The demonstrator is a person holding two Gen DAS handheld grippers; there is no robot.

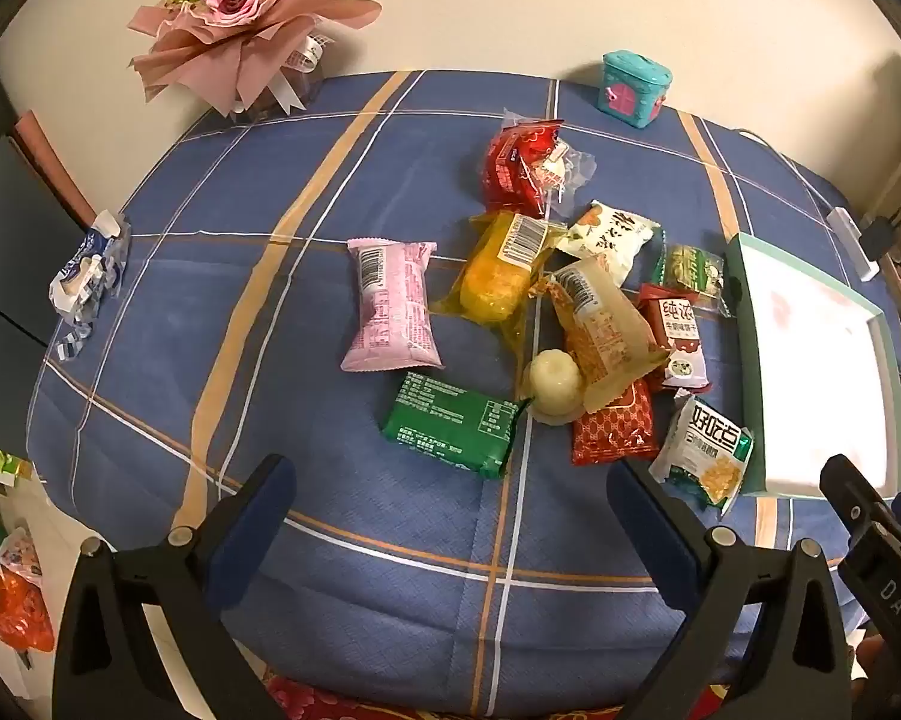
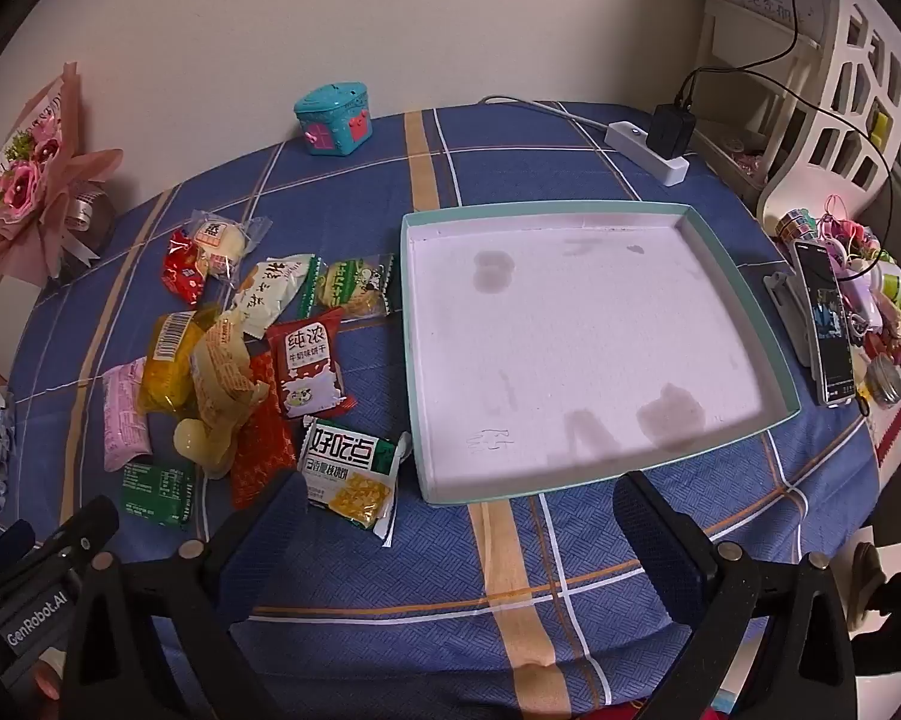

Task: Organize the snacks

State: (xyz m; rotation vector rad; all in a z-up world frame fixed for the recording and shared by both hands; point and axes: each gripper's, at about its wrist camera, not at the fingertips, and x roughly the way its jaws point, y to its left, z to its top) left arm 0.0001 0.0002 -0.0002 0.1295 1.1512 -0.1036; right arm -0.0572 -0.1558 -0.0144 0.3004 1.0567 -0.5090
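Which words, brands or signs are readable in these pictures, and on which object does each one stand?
"好吃点": white and green snack packet.
"纯浓": red milk biscuit packet.
"GenRobot.AI": left gripper's body, seen in the right wrist view.
"DAS": right gripper's body, seen in the left wrist view.
"FLO", partly hidden: card in the pink bouquet.
Barcodes, small print on the packets and the writing on the shelf are too small to read.

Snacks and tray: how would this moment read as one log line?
tray: empty | snacks: piled beside it | left tongs: open | right tongs: open
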